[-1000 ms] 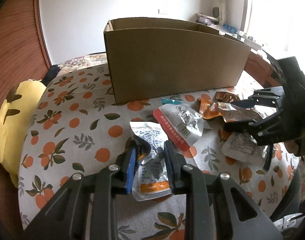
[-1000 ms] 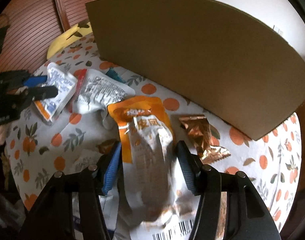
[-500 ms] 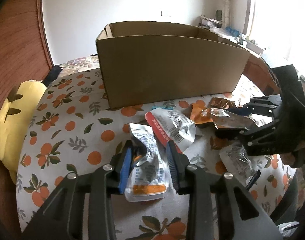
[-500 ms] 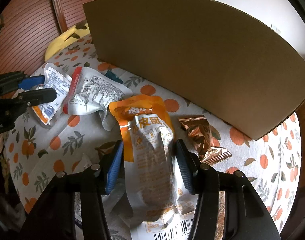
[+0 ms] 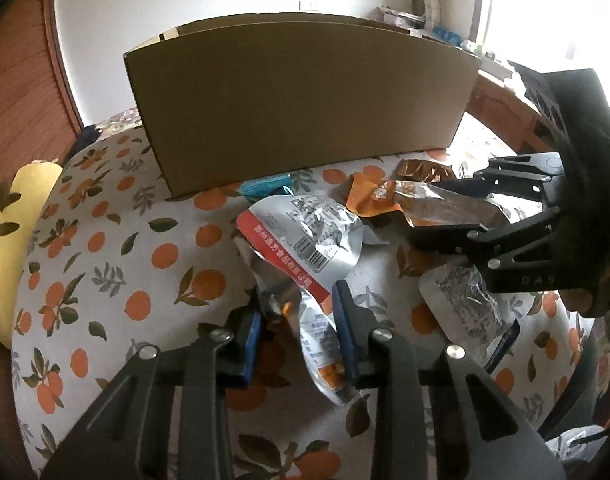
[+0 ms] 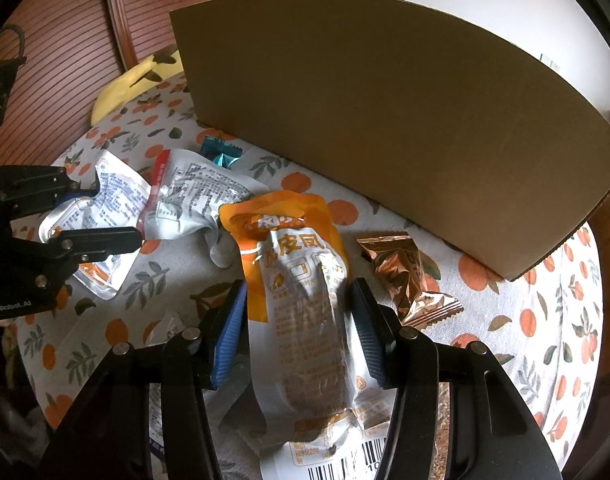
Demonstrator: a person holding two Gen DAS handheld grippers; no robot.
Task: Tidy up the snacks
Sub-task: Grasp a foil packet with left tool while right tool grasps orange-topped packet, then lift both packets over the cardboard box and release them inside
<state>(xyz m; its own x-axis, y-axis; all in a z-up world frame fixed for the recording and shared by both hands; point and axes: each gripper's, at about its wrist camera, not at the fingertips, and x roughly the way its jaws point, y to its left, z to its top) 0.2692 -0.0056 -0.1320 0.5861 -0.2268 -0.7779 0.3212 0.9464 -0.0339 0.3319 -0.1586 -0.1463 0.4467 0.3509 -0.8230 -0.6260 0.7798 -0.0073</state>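
Observation:
Snack packs lie scattered on an orange-print tablecloth [image 5: 105,248] in front of a tall cardboard box [image 5: 297,104] [image 6: 385,128]. My left gripper [image 5: 299,316] [image 6: 119,214] has a crumpled silver pouch with an orange end [image 5: 317,340] [image 6: 97,208] pinched between its pads, and its jaws are closing. A red-edged silver pouch [image 5: 305,232] [image 6: 197,196] overlaps that pouch's far end. My right gripper [image 6: 303,316] [image 5: 429,210] is shut on an orange-and-silver pouch [image 6: 301,280] [image 5: 409,200], which fills the gap between its pads.
A teal candy [image 5: 265,188] [image 6: 221,152] lies at the foot of the box. A copper wrapper [image 6: 401,268] sits right of the orange pouch. Another silver pouch [image 5: 465,300] lies under the right gripper. A yellow plush [image 5: 5,248] rests off the table's left edge.
My left gripper has slid toward the box with its silver pouch, now partly under the red-edged pouch. The right gripper's jaws drew in slightly on the orange pouch and stayed in place.

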